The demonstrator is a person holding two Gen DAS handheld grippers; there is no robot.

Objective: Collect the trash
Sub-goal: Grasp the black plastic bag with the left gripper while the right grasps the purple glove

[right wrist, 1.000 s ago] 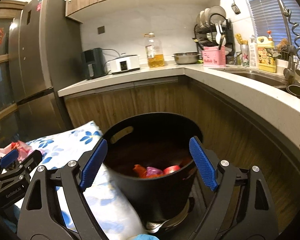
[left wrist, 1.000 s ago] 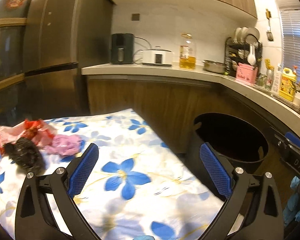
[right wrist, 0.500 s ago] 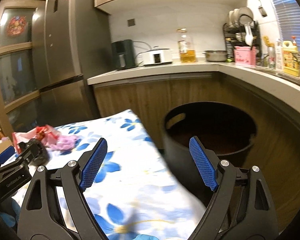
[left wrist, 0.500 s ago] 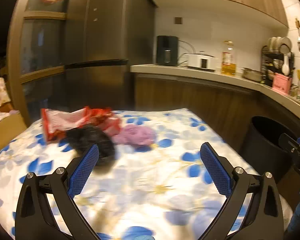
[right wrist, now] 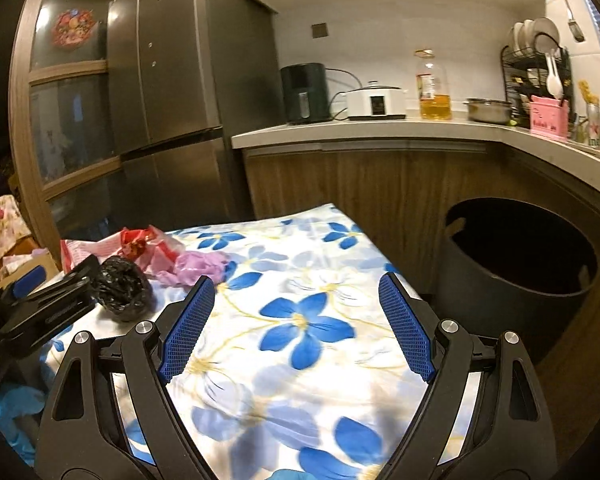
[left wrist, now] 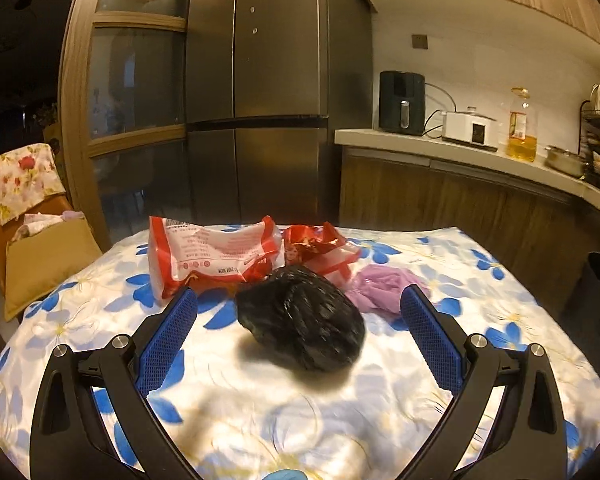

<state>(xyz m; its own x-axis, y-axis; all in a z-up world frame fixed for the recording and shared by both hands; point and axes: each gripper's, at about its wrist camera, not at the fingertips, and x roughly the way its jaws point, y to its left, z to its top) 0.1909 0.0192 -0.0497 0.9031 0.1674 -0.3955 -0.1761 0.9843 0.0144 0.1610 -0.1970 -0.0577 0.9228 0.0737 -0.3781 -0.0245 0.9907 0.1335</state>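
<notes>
A crumpled black plastic bag (left wrist: 302, 318) lies on the flowered tablecloth (left wrist: 284, 408), between the tips of my open left gripper (left wrist: 298, 338); the fingers do not touch it. Behind it lie a red-and-white snack bag (left wrist: 208, 258), a red wrapper (left wrist: 320, 246) and a crumpled purple bag (left wrist: 384, 286). In the right wrist view my right gripper (right wrist: 296, 324) is open and empty over the cloth, with the black bag (right wrist: 122, 290) and purple bag (right wrist: 198, 266) to its left. The black bin (right wrist: 516, 272) stands to the right of the table.
A refrigerator (left wrist: 276, 92) stands behind the table. A wooden counter (right wrist: 380, 132) carries an air fryer, cooker, oil bottle and dish rack. A chair with a cushion (left wrist: 40, 256) stands left of the table. The left gripper's body (right wrist: 40, 308) shows at the right wrist view's left edge.
Both grippers swung left, away from the bin and toward the trash pile. The left gripper closed in on the black bag, which now sits between its open fingers.
</notes>
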